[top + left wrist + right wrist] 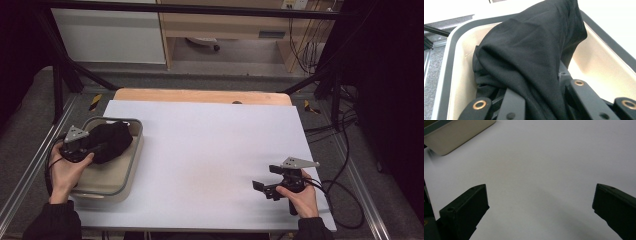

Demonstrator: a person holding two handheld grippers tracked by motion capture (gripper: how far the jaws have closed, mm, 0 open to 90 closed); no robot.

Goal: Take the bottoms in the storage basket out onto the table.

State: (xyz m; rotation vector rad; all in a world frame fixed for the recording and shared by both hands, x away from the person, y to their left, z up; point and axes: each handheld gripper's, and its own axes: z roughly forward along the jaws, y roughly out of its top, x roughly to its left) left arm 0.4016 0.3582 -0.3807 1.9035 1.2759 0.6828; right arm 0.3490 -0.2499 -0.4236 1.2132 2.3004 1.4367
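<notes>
A black cloth (111,140) is bunched up over the cream bin (120,175) with a grey rim at the table's left. My left gripper (100,147) is shut on the black cloth (529,57), which drapes over its jaws and hides the tips; the bin's inner wall (599,72) shows beneath the cloth. Near the table's front right my right gripper (260,187) rests low over the white surface, with its jaws wide apart and nothing between them. My right gripper (540,205) looks across bare white table toward a corner of the bin (456,135).
A white sheet (210,150) covers the table, with a wooden edge (200,95) at the far side. Black frame bars (65,70) stand at both far corners. Cables (340,190) trail off the right edge.
</notes>
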